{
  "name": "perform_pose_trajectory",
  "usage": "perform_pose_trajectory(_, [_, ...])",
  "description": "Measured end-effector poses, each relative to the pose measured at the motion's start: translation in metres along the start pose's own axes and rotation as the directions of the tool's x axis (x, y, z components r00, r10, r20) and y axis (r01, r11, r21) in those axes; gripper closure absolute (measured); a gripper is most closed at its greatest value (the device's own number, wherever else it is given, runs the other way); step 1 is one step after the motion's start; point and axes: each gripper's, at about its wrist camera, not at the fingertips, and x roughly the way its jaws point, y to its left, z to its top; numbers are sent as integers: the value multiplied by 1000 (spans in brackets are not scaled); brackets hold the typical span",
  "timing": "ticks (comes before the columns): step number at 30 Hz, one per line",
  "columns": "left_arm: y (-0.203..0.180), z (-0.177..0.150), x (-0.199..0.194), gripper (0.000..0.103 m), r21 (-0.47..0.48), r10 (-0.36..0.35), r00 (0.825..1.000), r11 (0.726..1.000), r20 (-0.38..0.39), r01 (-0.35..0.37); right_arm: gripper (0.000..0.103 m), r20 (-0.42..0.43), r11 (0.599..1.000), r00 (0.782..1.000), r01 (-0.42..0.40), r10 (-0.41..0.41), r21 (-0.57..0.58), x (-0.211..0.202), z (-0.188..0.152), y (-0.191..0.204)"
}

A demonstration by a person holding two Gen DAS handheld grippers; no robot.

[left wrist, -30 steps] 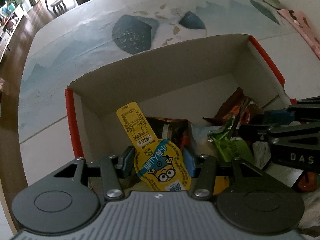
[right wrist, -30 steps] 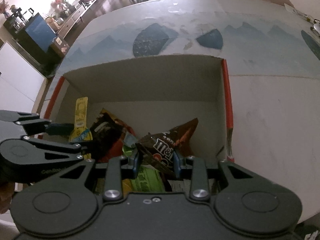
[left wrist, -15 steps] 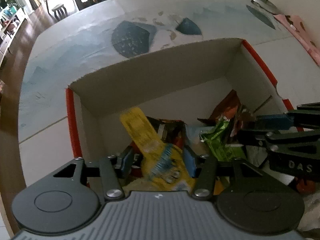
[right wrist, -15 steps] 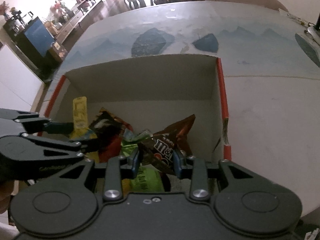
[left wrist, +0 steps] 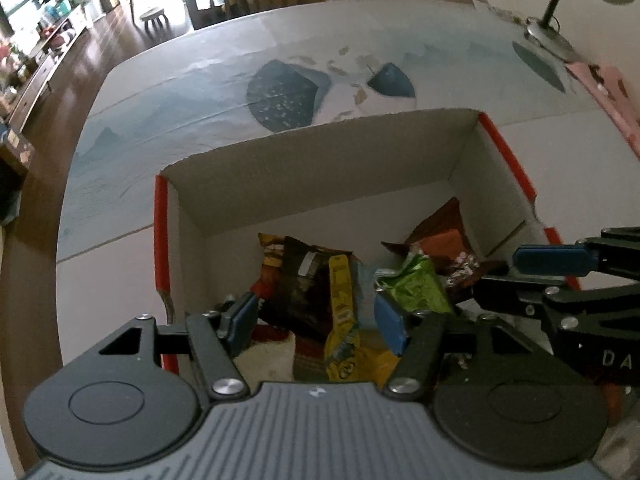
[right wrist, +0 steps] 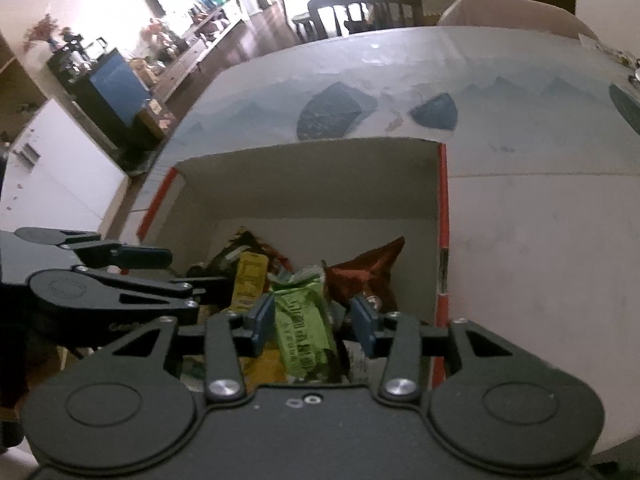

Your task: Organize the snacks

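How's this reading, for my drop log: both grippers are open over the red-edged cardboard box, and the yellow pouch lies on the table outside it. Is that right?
Not quite. The yellow pouch lies inside the red-edged cardboard box, among the other snack packets, as the left wrist view shows. The rest holds: the left gripper and the right gripper are both open over the box.

Your cardboard box (left wrist: 328,184) shows matt, raw grey-brown inner walls with glossy red edging, and the snack packets inside, like the green wrapper (right wrist: 302,328) and the yellow pouch (left wrist: 340,312), are crinkled, shiny foil or plastic film. Your left gripper (left wrist: 316,316) is matt black plastic with smooth blue pads (left wrist: 390,324) and bright metal screws, resting over a printed, matt tablecloth (left wrist: 240,92).
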Motion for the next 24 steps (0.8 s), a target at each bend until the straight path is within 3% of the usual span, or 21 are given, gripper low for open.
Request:
perform_pose_trajectory(5, [0, -3, -18, 35, -63, 2, 1000, 998, 19, -1, 44, 45, 1000, 999, -19, 20, -24, -19, 0, 0])
perform_pose_trajectory(12, [-3, -6, -44, 33, -116, 15, 997, 993, 73, -6, 42, 76, 997, 994, -74, 76, -34, -38, 4, 0])
perform_pose_trajectory(15, [-7, -7, -54, 29, -114, 25, 994, 993, 104, -13, 15, 128, 996, 989, -71, 78, -61, -51, 3, 2])
perform_pose_trajectory(20, [-10, -10, -67, 24, -129, 15, 990, 992, 140, 3, 12, 152, 994, 984, -76, 88, -83, -61, 4, 2])
perform_pose_trajectory(24, [-11, -14, -74, 17, -152, -6, 986, 988, 168, 32, 4, 180, 995, 981, -60, 74, -86, -67, 0, -1])
